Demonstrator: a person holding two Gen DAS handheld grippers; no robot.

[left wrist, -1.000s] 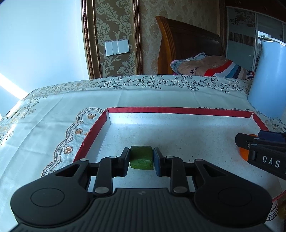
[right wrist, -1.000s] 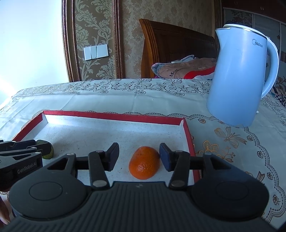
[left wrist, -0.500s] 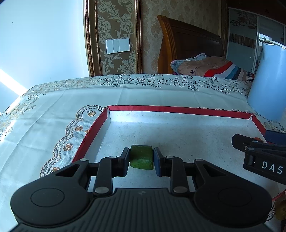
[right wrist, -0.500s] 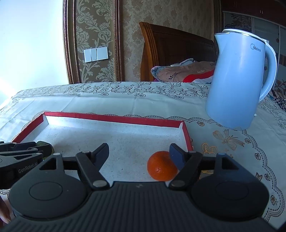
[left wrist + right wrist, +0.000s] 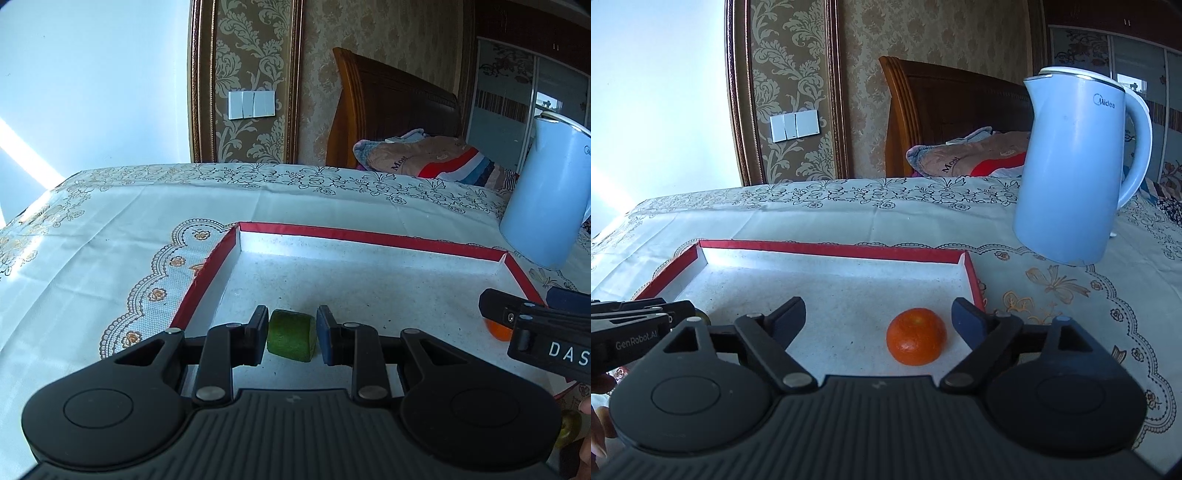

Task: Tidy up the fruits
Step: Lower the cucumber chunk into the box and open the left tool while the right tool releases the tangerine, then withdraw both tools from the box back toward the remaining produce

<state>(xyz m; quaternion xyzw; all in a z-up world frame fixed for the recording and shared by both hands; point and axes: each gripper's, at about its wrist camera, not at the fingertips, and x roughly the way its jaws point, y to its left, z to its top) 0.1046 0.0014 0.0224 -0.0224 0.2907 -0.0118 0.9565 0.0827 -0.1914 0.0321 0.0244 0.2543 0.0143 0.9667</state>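
In the left wrist view my left gripper point(image 5: 291, 334) is shut on a green fruit point(image 5: 291, 340), low over the near left part of a red-rimmed tray point(image 5: 369, 236). In the right wrist view an orange mandarin point(image 5: 916, 336) rests on the tray floor near the tray's right wall point(image 5: 971, 280). My right gripper point(image 5: 879, 314) has its jaws opening. The mandarin lies between the fingers, nearer the right one, and neither pad touches it. The right gripper point(image 5: 517, 306) also shows at the right edge of the left wrist view, partly covering the mandarin point(image 5: 498, 332).
A light blue electric kettle point(image 5: 1075, 166) stands on the patterned tablecloth point(image 5: 849, 218) just beyond the tray's right far corner. A small yellow-green fruit point(image 5: 570, 432) lies off the tray near a hand at the bottom right. A bed headboard and wall stand behind the table.
The right jaws have spread wide and let go of the mandarin, which now sits on the tray floor. The left gripper has shifted a little, still clamped on the green fruit.
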